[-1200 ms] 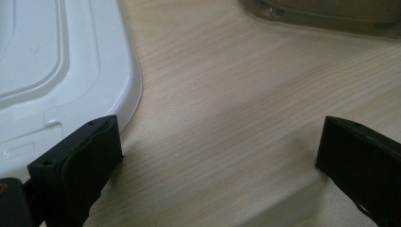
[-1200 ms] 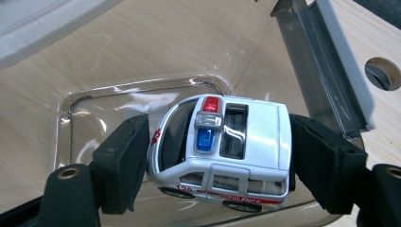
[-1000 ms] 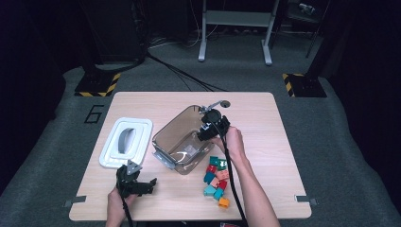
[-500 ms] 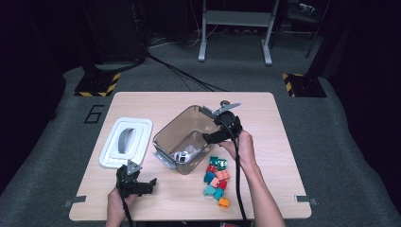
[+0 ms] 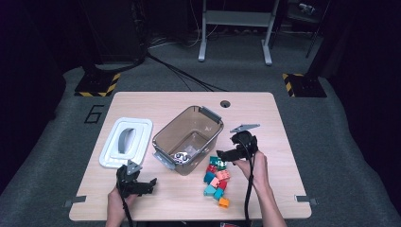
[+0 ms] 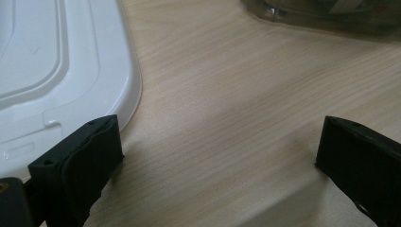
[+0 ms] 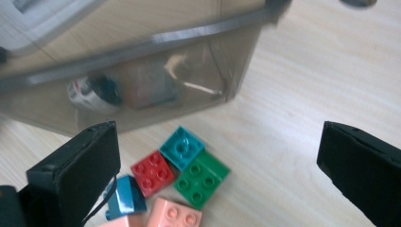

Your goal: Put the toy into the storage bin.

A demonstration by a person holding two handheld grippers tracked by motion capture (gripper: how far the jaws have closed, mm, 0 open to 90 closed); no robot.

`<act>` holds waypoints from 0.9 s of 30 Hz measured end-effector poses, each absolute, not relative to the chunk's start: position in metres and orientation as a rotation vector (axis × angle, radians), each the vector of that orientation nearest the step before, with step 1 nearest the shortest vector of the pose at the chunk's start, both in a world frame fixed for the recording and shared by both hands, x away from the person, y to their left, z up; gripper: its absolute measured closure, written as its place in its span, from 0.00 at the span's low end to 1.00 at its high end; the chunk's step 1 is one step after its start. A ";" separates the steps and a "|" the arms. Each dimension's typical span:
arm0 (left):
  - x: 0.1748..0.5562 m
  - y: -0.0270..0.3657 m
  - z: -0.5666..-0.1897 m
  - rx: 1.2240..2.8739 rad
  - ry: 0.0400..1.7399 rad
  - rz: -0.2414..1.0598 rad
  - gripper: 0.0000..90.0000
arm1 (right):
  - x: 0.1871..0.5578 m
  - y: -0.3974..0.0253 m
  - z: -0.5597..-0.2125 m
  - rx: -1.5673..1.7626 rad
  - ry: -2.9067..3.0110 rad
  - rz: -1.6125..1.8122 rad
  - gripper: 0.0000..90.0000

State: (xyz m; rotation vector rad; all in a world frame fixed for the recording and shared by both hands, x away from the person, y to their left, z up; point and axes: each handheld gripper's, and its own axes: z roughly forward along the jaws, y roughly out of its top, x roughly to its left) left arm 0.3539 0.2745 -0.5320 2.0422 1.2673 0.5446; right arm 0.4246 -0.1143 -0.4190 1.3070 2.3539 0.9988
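Observation:
A translucent brown bin (image 5: 187, 137) stands mid-table with a few small pieces on its floor. A pile of coloured bricks (image 5: 215, 180) lies just right of its near corner. My right gripper (image 5: 221, 155) is open at the top of that pile, jaws pointing toward the bin. In the right gripper view my right gripper (image 7: 217, 165) hangs over a red brick (image 7: 153, 172), a teal brick (image 7: 182, 146) and a green brick (image 7: 202, 178), in front of the bin wall (image 7: 142, 80). My left gripper (image 5: 150, 185) is open low over bare wood, and nothing lies between the jaws of my left gripper (image 6: 217, 156).
A white lid (image 5: 126, 142) lies flat left of the bin, and the lid's corner (image 6: 56, 61) sits beside my left jaw. The wooden table (image 5: 283, 142) has bare wood to the right and along the near edge. Dark floor surrounds it.
My right gripper has pulled back from over the bin's right rim toward the near side, down to the brick pile. The left gripper has stayed put.

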 end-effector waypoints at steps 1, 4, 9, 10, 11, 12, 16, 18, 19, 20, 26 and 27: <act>0.354 0.275 -0.532 2.043 1.268 0.546 0.01 | 0.424 -0.116 -0.426 1.317 2.354 0.999 0.00; 0.354 0.275 -0.532 2.043 1.265 0.545 0.01 | 0.423 -0.116 -0.442 1.352 2.376 0.961 0.00; 0.354 0.275 -0.532 2.043 1.268 0.545 0.01 | 0.426 -0.110 -0.469 1.405 2.392 0.896 0.02; 0.354 0.275 -0.532 2.043 1.268 0.545 0.01 | 0.426 -0.109 -0.473 1.419 2.396 0.885 0.05; 0.354 0.275 -0.532 2.043 1.268 0.545 0.01 | 0.427 -0.108 -0.477 1.426 2.395 0.866 0.07; 0.354 0.275 -0.532 2.044 1.266 0.545 0.01 | 0.428 -0.107 -0.480 1.445 2.403 0.856 0.09; 0.354 0.275 -0.532 2.044 1.267 0.544 0.01 | 0.431 -0.105 -0.490 1.481 2.393 0.848 0.15; 0.354 0.275 -0.532 2.043 1.267 0.545 0.01 | 0.432 -0.104 -0.494 1.487 2.402 0.840 0.19; 0.354 0.275 -0.532 2.043 1.268 0.545 0.01 | 0.432 -0.102 -0.495 1.479 2.403 0.829 0.21; 0.354 0.275 -0.532 2.043 1.268 0.546 0.01 | 0.432 -0.101 -0.496 1.482 2.404 0.820 0.25; 0.354 0.275 -0.532 2.044 1.266 0.545 0.01 | 0.431 -0.106 -0.495 1.504 2.384 0.804 0.47; 0.354 0.275 -0.532 2.045 1.266 0.545 0.01 | 0.430 -0.107 -0.495 1.510 2.378 0.810 0.50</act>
